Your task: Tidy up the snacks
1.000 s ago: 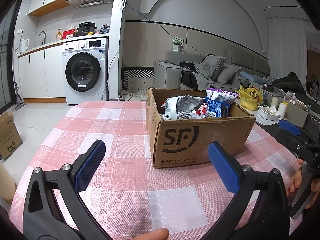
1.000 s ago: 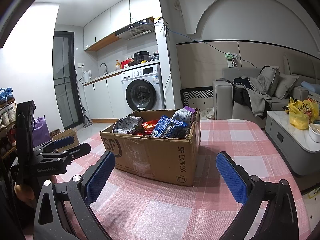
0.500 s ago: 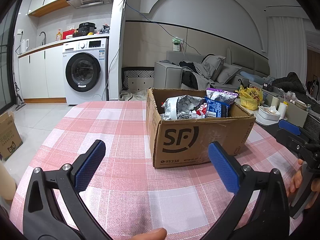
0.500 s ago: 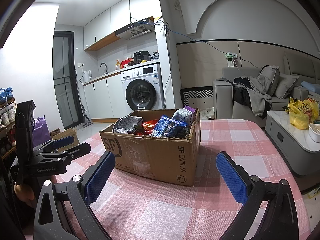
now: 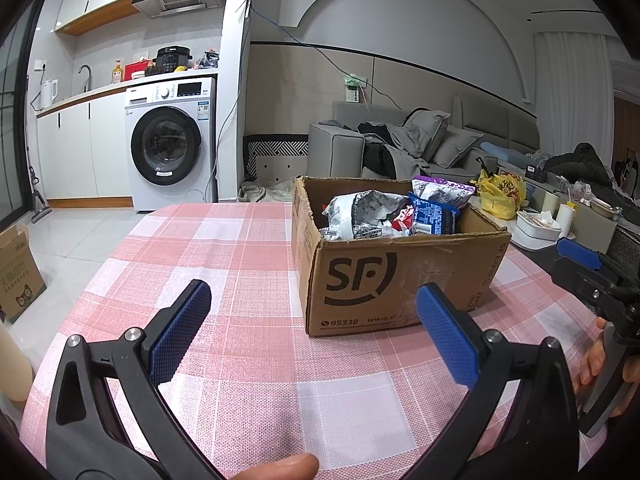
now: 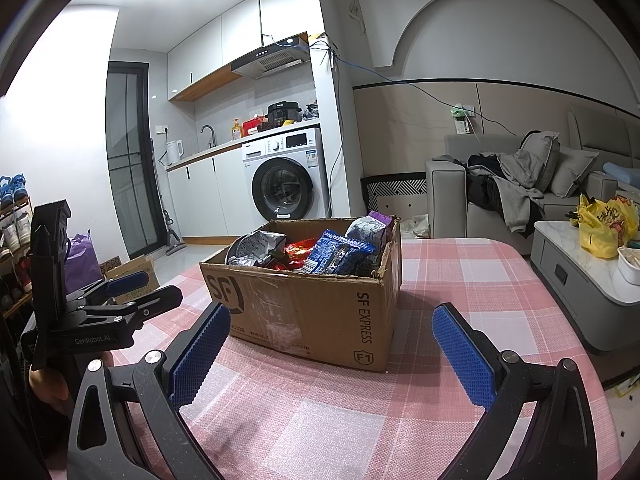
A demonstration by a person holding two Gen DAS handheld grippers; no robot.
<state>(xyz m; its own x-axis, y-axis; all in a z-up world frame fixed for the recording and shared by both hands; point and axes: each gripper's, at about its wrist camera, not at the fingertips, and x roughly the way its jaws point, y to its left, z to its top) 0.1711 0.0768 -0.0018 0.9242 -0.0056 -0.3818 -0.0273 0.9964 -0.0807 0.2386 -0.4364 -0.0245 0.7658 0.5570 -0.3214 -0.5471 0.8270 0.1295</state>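
Observation:
A brown cardboard box (image 5: 384,280) (image 6: 320,312) printed "SF" stands on the pink checked tablecloth (image 5: 248,248) (image 6: 472,280). Inside it lie several snack bags: a silver one (image 5: 360,216) (image 6: 256,246), a blue one (image 5: 434,218) (image 6: 340,252), a purple-topped one (image 5: 442,190) (image 6: 370,228) and a red one (image 6: 298,250). My left gripper (image 5: 312,320) hovers open over the cloth, short of the box's near-left corner, holding nothing. My right gripper (image 6: 330,348) is open too, level with the box's near corner, empty. Each gripper shows at the edge of the other's view.
A washing machine (image 5: 170,148) and kitchen counter stand behind the table, a grey sofa (image 5: 400,148) with clothes to the back right. A white side table (image 6: 580,264) with a yellow bag (image 6: 604,224) sits right of the table. Cardboard boxes (image 5: 18,272) stand on the floor at left.

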